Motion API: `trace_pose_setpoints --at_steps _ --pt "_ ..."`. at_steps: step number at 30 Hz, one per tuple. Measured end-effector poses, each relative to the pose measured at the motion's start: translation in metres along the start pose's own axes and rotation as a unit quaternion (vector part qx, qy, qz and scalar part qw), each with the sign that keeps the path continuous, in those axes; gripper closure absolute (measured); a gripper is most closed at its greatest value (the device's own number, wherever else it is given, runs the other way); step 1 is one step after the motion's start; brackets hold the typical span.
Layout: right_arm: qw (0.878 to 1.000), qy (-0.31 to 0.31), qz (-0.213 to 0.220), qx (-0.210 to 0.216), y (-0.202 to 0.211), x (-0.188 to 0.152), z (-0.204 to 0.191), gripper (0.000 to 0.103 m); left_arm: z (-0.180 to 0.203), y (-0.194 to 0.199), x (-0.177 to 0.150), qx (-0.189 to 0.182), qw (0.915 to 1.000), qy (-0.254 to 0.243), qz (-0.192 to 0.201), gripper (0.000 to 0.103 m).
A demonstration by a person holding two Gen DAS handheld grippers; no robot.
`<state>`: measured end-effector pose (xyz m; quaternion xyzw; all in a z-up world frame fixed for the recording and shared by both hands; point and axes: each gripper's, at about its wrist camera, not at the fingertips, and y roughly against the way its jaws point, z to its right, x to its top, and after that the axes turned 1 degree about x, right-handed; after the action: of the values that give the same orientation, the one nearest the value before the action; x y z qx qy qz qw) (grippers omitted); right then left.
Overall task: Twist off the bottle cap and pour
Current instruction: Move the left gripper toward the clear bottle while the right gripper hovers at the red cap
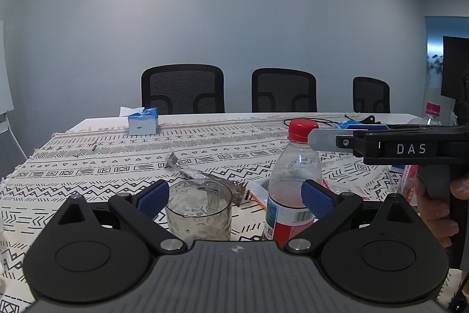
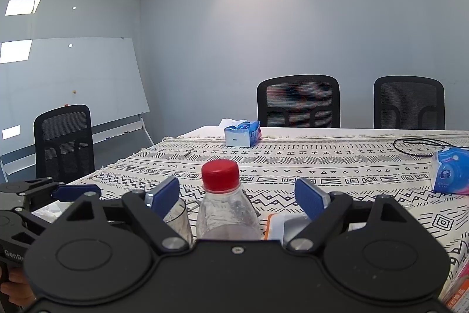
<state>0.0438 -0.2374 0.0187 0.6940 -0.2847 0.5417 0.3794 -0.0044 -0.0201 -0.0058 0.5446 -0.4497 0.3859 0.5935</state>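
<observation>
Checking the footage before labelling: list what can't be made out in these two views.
- Bottle base, right wrist view: hidden behind the right gripper body.
- Glass, right wrist view: mostly hidden by a finger.
- Bottle label text, left wrist view: too small.
- Far bottle, left wrist view: body hidden behind the right gripper.

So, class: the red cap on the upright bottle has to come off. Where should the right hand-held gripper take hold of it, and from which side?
Grip the red cap across its side wall, coming in level from the near side, as the right hand-held gripper already faces it with its jaws open. The bottle stands upright, so the round cap gives two opposite sides to pinch and turn. The glass stands to its left, so probably avoid that side.
</observation>
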Motion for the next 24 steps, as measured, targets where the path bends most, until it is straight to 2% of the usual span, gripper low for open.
trace_pose_setpoints --at_steps 24 --pt "1.000 0.007 -0.002 0.003 0.0057 -0.0014 -0.0004 0.016 0.0003 0.0015 -0.0013 -0.011 0.9999 -0.004 -0.001 0.005"
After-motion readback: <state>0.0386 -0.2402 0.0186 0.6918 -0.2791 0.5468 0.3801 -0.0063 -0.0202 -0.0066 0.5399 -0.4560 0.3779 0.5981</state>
